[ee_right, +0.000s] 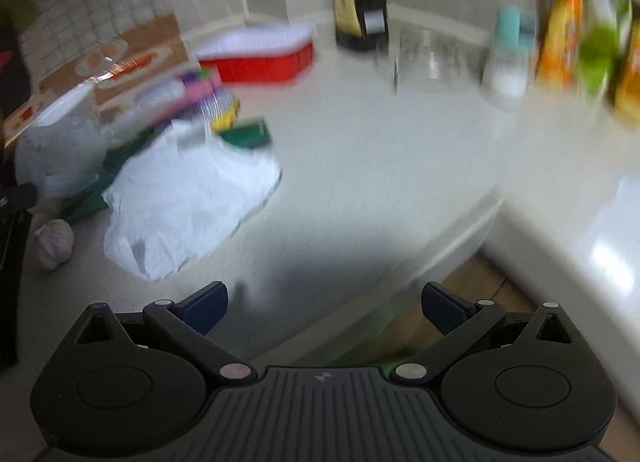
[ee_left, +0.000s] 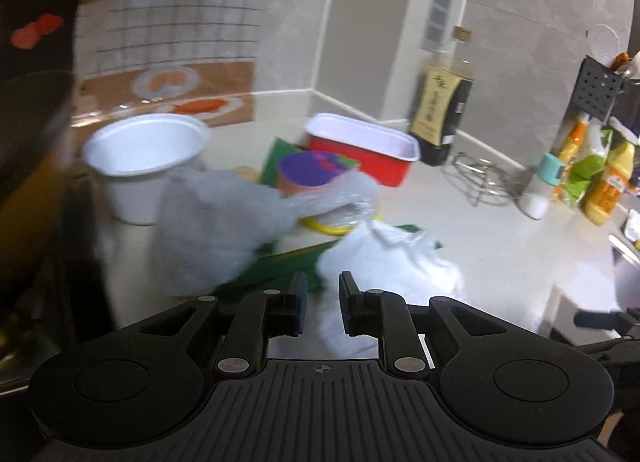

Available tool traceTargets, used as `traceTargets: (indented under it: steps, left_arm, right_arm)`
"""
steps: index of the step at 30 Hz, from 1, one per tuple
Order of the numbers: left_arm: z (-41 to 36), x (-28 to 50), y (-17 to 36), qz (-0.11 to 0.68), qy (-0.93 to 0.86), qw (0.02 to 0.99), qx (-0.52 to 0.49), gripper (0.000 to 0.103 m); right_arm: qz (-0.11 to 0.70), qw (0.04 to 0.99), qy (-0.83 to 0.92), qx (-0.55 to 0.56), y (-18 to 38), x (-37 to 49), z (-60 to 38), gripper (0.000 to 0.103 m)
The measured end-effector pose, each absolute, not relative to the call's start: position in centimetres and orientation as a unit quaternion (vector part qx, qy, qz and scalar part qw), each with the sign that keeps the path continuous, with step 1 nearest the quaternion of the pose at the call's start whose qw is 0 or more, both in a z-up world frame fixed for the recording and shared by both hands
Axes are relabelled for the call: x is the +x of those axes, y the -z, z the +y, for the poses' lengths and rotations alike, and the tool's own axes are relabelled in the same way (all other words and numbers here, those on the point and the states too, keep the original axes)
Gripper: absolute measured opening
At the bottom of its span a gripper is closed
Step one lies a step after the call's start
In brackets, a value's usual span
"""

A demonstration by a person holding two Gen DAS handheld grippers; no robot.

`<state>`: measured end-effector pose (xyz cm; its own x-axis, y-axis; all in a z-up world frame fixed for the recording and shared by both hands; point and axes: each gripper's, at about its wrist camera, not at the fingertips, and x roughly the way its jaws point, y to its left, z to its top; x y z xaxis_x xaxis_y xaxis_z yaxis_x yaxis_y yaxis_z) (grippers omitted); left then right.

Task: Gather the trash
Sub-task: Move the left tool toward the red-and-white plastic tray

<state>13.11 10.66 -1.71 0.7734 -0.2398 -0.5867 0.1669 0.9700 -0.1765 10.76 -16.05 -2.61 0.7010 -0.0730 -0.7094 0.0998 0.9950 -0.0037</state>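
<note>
A crumpled white plastic bag (ee_left: 392, 262) (ee_right: 188, 198) lies flat on the pale counter (ee_right: 360, 166). Left of it sit a greyish translucent bag (ee_left: 208, 222) (ee_right: 60, 154), green packaging (ee_left: 280, 262), a purple-lidded cup (ee_left: 316, 170) and a yellow ring (ee_left: 328, 227). My left gripper (ee_left: 322, 302) hovers just in front of the white bag with a narrow gap between its pads; the bag shows through the gap, and the pads do not press on it. My right gripper (ee_right: 324, 302) stands wide open over the counter's front edge, with nothing between its fingers.
A white foam bowl (ee_left: 148, 154) and a red tub (ee_left: 360, 146) stand behind the pile. A dark sauce bottle (ee_left: 444, 102), a wire trivet (ee_left: 476, 178), a teal-capped shaker (ee_left: 540, 186) and condiment packs (ee_left: 600, 178) line the right wall. A garlic bulb (ee_right: 54, 238) lies at the near left.
</note>
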Motion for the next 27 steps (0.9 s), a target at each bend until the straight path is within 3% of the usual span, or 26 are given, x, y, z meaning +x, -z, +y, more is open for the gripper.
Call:
traceTargets:
  steps: [6,15,22,27]
  left_arm:
    - [8.8,16.7,0.6,0.32,0.127,0.934,-0.095,0.02]
    - [6.6,24.6,-0.4,0.362,0.152,0.902,-0.182,0.02]
    - [6.3,36.2,1.0,0.416,0.09,0.849,-0.313,0.02]
    - [4.5,41.4,3.2,0.462,0.021,0.834,-0.302,0.02]
  right_arm:
    - [0.352,0.936,0.014,0.01,1.6,13.8,-17.0,0.103]
    - [0.419,0.902,-0.028,0.105,4.6,17.3,-18.7,0.103]
    - [0.421,0.905,-0.022,0.058,4.7,17.1,-17.6,0.103]
    - [0.429,0.902,-0.025,0.036,4.5,17.3,-17.2,0.103]
